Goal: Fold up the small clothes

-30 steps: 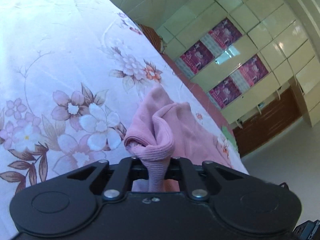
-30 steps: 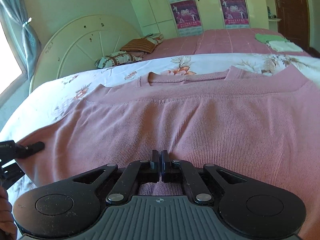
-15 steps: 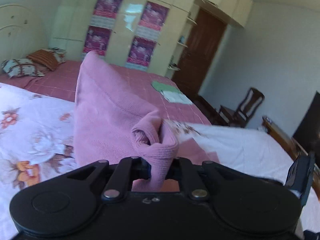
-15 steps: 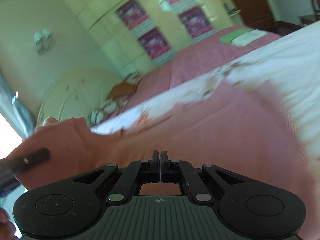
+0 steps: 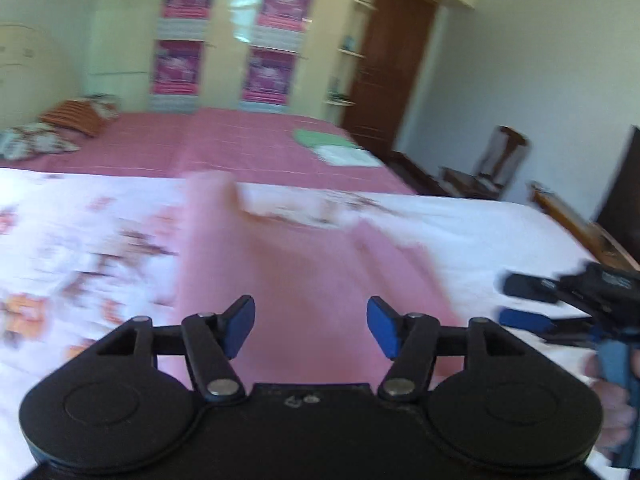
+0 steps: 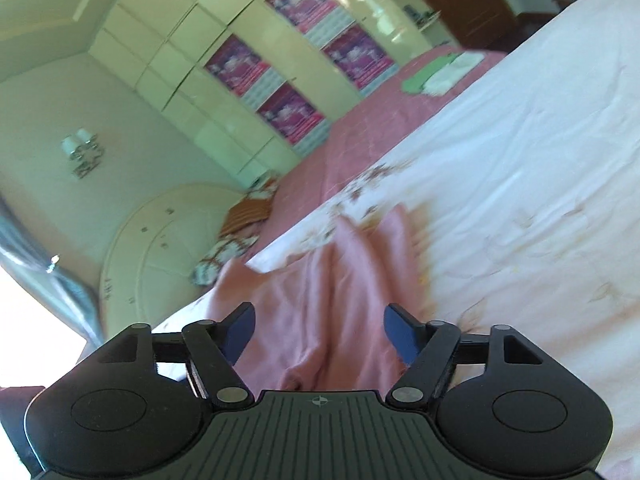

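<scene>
A pink knit garment (image 5: 304, 276) lies blurred on the white floral bedsheet (image 5: 80, 240), stretching away from me in a long strip. My left gripper (image 5: 311, 326) hovers above its near end, jaws opening, with no pad touching the cloth. In the right wrist view the same garment (image 6: 340, 296) lies rumpled in folds on the sheet (image 6: 520, 184). My right gripper (image 6: 318, 334) is over it, jaws opening, and the cloth runs under the gap without being pinched. The right gripper (image 5: 528, 300) also shows at the right edge of the left wrist view, held by a hand.
A pink bed cover (image 5: 240, 148) lies beyond the white sheet, with folded green and white cloths (image 5: 336, 148) on it. Pillows (image 5: 60, 132) sit by the round headboard (image 6: 160, 256). A wardrobe with posters (image 5: 224, 48), a wooden door (image 5: 388, 68) and a chair (image 5: 496, 160) stand behind.
Both grippers were shut on the pink garment and lifted it; now both have let go and stand open. The garment has dropped onto the sheet, folded over itself. Both views have swung.
</scene>
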`<state>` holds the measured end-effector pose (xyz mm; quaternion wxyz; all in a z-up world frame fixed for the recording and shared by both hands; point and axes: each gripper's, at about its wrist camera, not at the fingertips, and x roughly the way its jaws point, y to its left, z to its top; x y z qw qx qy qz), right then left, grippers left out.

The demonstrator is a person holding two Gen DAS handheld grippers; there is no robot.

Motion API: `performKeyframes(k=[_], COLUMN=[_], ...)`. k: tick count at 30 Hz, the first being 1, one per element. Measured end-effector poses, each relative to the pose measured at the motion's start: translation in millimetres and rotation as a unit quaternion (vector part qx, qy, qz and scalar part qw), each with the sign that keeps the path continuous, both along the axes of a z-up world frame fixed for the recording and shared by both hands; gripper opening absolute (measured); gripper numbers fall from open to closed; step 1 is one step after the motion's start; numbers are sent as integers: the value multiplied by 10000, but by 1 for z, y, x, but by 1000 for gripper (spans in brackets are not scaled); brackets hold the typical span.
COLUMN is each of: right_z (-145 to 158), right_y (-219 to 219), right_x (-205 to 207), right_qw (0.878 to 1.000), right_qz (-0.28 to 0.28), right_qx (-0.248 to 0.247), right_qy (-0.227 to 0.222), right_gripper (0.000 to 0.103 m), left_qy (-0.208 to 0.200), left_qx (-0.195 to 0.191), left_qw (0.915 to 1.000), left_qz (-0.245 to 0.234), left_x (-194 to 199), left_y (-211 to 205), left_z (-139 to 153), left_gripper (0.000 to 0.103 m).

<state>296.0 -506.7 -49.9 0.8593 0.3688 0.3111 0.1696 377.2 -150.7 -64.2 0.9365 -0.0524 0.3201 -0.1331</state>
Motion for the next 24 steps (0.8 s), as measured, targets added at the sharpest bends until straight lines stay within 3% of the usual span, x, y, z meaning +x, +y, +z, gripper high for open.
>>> performKeyframes(k=[4,6,10,16,19,24], right_z=[-17,-27,-42,-37,-33,-41], right_y=[30,41,52,61,70,69], right_x=[19,27,38,44,46,48], right_qw=[9984,9970,9937,9904,9860,9842], right_qz=[494,630,842,1108,1152,1203], right_qx=[108,84,122,-223,-805,-660], right_qy=[263,446,725,795,902,1115], right_gripper=[67,57,50,44,44,42], left_qy=[277,393,473,515,546,594], left_qx=[156,8,-51,-173,-282,-372], left_qw=[9988,9981,9975,9969,9962,9956], left_qz=[379,481,528,575,624,620], left_x=[18,20,15,9,8,6], left_y=[27,34,40,53,58,64], left_z=[-12,-17,-22,-24,-25,-29], left_gripper=[59,59,59,61,61,61])
